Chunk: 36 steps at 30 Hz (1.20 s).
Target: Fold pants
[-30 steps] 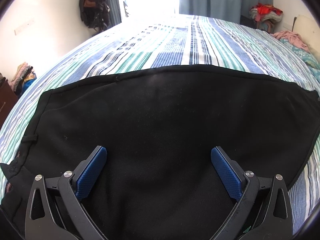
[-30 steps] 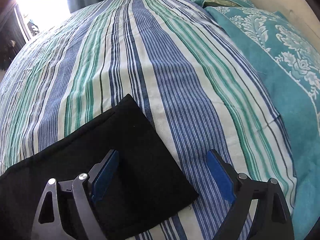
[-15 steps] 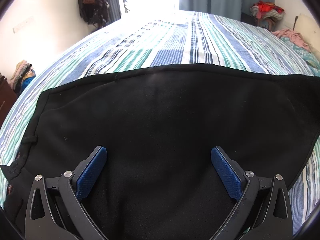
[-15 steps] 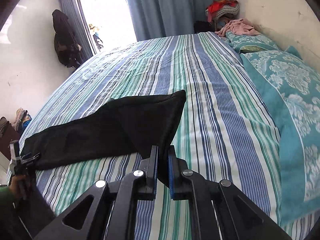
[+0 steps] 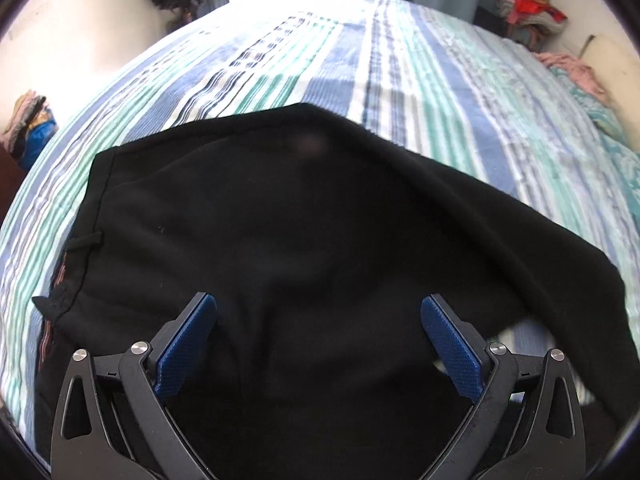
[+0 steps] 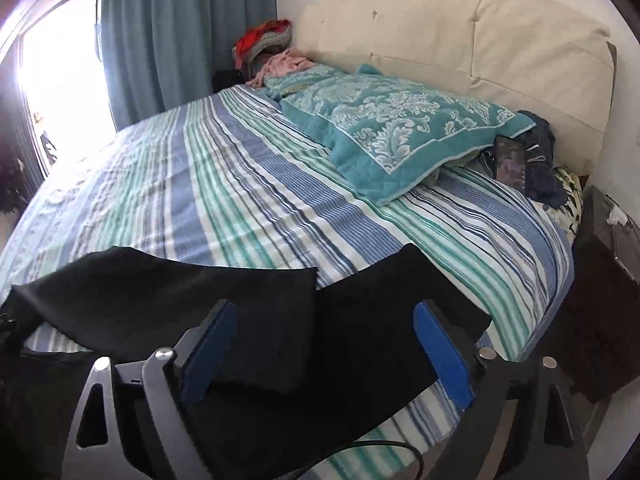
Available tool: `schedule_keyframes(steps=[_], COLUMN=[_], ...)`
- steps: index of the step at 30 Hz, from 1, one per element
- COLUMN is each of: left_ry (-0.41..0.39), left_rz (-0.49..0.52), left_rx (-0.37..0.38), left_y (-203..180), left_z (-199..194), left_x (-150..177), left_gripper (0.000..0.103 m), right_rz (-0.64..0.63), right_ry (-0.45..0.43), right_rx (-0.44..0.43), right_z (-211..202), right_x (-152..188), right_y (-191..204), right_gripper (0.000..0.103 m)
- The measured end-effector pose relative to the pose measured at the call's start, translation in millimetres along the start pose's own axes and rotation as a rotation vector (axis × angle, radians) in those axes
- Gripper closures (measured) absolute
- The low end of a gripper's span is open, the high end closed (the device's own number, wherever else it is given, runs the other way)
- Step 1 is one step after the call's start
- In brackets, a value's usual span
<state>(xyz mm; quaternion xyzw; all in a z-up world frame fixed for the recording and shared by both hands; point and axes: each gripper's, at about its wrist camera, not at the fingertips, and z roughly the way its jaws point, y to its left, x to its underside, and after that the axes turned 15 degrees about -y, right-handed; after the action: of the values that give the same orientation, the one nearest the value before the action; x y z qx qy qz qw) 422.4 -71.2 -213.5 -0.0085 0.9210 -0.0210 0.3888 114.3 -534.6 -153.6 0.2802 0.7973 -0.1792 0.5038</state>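
Black pants (image 5: 304, 232) lie on the striped bed (image 5: 400, 60), the leg end folded back over the upper part. In the right wrist view the folded leg end (image 6: 180, 300) lies on top of the lower layer (image 6: 384, 300). My left gripper (image 5: 318, 344) is open and empty just above the pants, near the waistband (image 5: 86, 240) at the left. My right gripper (image 6: 324, 348) is open and empty above the folded layers.
A teal patterned pillow (image 6: 392, 128) and a cream headboard (image 6: 480, 40) are at the bed's head. A phone (image 6: 510, 160) and dark clothes (image 6: 540, 160) lie by the pillow. A dark nightstand (image 6: 600, 280) stands at the right. Curtains (image 6: 180, 32) and a bright window are beyond.
My right gripper shut on the leg end, carried it over toward the waist, then opened and let it go. The pants now lie folded. My left gripper stayed open.
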Motion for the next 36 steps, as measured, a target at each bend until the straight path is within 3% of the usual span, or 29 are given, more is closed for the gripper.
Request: schedule_keyframes(steps=[2, 4, 7, 9, 14, 18, 22, 24, 27, 33, 34, 35, 36], left_ry=[-0.054, -0.09, -0.035, 0.041, 0.017, -0.019, -0.037, -0.043, -0.047, -0.019, -0.014, -0.007, 0.001], left_rz=[0.09, 0.183, 0.261, 0.236, 0.185, 0.192, 0.138, 0.088, 0.078, 0.11, 0.104, 0.094, 0.081], left_rx=[0.051, 0.072, 0.061, 0.047, 0.054, 0.057, 0.033, 0.038, 0.027, 0.027, 0.035, 0.046, 0.061], left_y=[-5.3, -8.2, -3.4, 7.8, 37.4, 59.2, 70.3, 76.8, 77.7, 73.1, 72.9, 72.9, 72.9], left_z=[-38.1, -65.7, -70.3, -63.6, -88.1, -103.0, -112.2, -114.3, -113.0, -115.4, -116.9, -118.4, -119.4], left_x=[14.8, 36.1, 72.4, 91.7, 119.9, 133.5, 130.8, 130.0, 129.6, 131.4, 131.1, 129.8, 127.7], left_gripper=[0.001, 0.0, 0.0, 0.001, 0.0, 0.0, 0.0, 0.0, 0.0, 0.001, 0.001, 0.001, 0.001], right_rz=[0.014, 0.063, 0.132, 0.123, 0.018, 0.127, 0.37, 0.525, 0.681, 0.797, 0.799, 0.769, 0.712], right_ry=[-0.038, -0.025, 0.083, 0.147, 0.277, 0.363, 0.269, 0.236, 0.259, 0.19, 0.186, 0.181, 0.188], right_rx=[-0.081, -0.206, -0.404, -0.482, -0.499, -0.42, -0.404, -0.437, -0.468, -0.297, -0.271, -0.252, -0.26], right_z=[-25.6, -35.2, -32.2, -23.8, 5.3, 25.3, 20.4, 21.6, 41.9, 75.4, 77.3, 78.9, 81.6], right_x=[6.7, 17.1, 40.9, 57.2, 85.6, 106.9, 95.3, 95.0, 96.2, 87.9, 87.0, 83.9, 79.8], right_y=[23.3, 48.8, 84.6, 104.2, 125.7, 91.7, 38.1, 14.9, -1.5, -25.6, -26.7, -25.8, -22.1], right_gripper=[0.01, 0.003, 0.003, 0.003, 0.003, 0.004, 0.004, 0.004, 0.004, 0.006, 0.016, 0.049, 0.075])
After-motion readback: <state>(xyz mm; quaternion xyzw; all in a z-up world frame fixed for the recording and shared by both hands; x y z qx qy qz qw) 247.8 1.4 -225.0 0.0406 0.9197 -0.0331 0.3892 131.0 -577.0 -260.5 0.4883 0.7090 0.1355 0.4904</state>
